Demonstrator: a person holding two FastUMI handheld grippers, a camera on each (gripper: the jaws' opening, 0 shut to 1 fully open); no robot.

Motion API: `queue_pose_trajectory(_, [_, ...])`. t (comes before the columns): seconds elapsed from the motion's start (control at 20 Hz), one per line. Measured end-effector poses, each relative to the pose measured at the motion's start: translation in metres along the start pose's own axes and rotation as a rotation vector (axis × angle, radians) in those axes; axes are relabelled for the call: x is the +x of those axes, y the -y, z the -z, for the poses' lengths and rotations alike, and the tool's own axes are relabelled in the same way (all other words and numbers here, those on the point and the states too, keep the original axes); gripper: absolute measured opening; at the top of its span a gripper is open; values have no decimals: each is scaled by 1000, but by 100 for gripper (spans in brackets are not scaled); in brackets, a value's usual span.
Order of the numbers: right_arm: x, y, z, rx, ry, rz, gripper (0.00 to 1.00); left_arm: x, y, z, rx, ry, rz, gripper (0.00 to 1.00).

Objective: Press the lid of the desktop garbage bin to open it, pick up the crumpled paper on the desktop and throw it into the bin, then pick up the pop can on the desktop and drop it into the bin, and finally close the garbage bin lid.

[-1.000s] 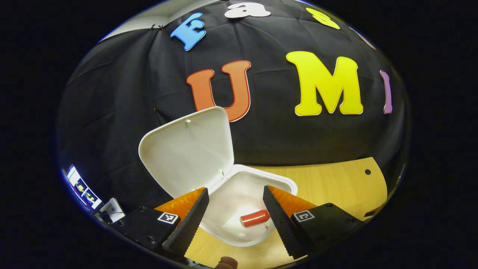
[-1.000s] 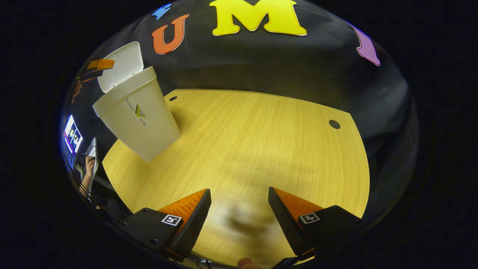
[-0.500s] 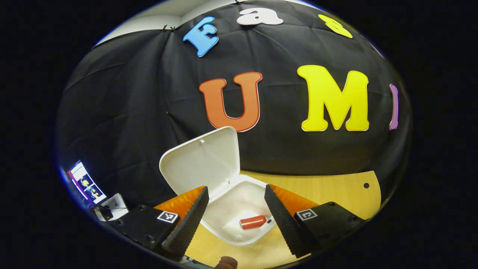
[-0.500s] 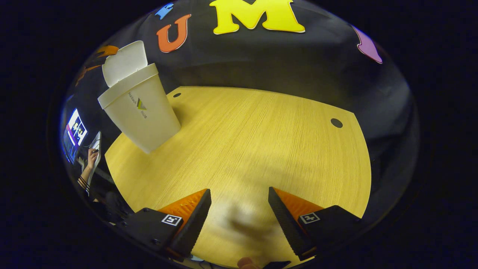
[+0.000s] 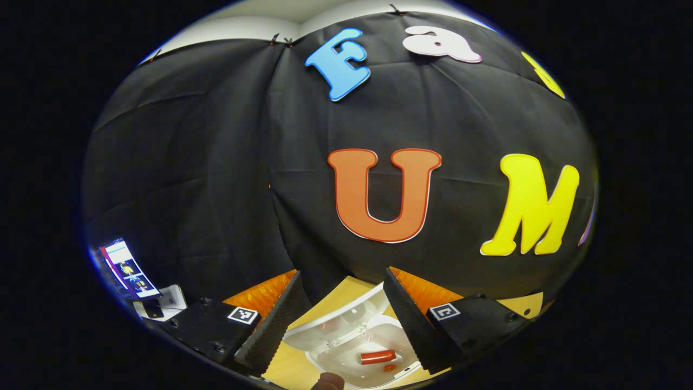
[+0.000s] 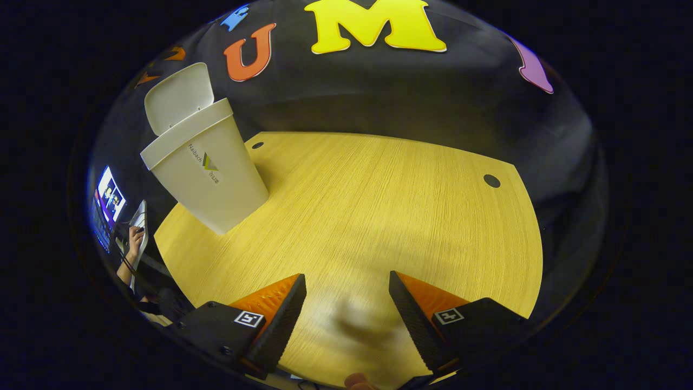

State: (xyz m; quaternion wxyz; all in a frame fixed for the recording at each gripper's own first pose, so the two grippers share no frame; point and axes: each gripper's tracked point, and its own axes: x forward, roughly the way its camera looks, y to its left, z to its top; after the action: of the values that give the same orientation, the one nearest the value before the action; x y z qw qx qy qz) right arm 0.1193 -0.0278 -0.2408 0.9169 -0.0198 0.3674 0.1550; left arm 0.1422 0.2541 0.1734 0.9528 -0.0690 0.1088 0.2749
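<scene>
Bin point(image 6: 208, 179) cream-white with a small green/yellow logo mark, lid point(image 6: 176, 95) same cream-white. Pop can point(image 5: 377, 357) inside it red. Counter point(image 6: 379, 216) yellow light-wood grain, two dark round holes. Booth wall point(image 5: 216, 162) black cloth.

one bin point(image 6: 208, 179), one lid point(image 6: 176, 97), one pop can point(image 5: 378, 357), two grippers point(image 5: 341, 319) point(image 6: 346, 317), one table point(image 6: 379, 216)

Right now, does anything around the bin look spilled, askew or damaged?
Nothing stands out. The bin stands upright on the table with its lid open, and the pop can lies inside. Both claws, left and right, are open, holding nothing.
</scene>
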Motion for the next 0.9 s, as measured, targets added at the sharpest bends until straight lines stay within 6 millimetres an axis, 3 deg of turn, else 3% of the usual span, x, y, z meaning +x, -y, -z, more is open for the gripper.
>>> queue_pose_trajectory(0.15, [0,-3,-1,8,-1,1,98,30,-13,-1,-40,-28,-30,99])
queue_pose_trajectory(0.35, [-1,0,4,7,-6,17,98,44,-13,24,-74,-97,-38,100])
queue_pose_trajectory(0.6, [-4,0,14,11,-15,26,98,36,2,41,-103,-120,3,99])
queue_pose_trajectory(0.9, [-14,1,22,-16,11,37,98,8,23,62,-157,-111,42,98])
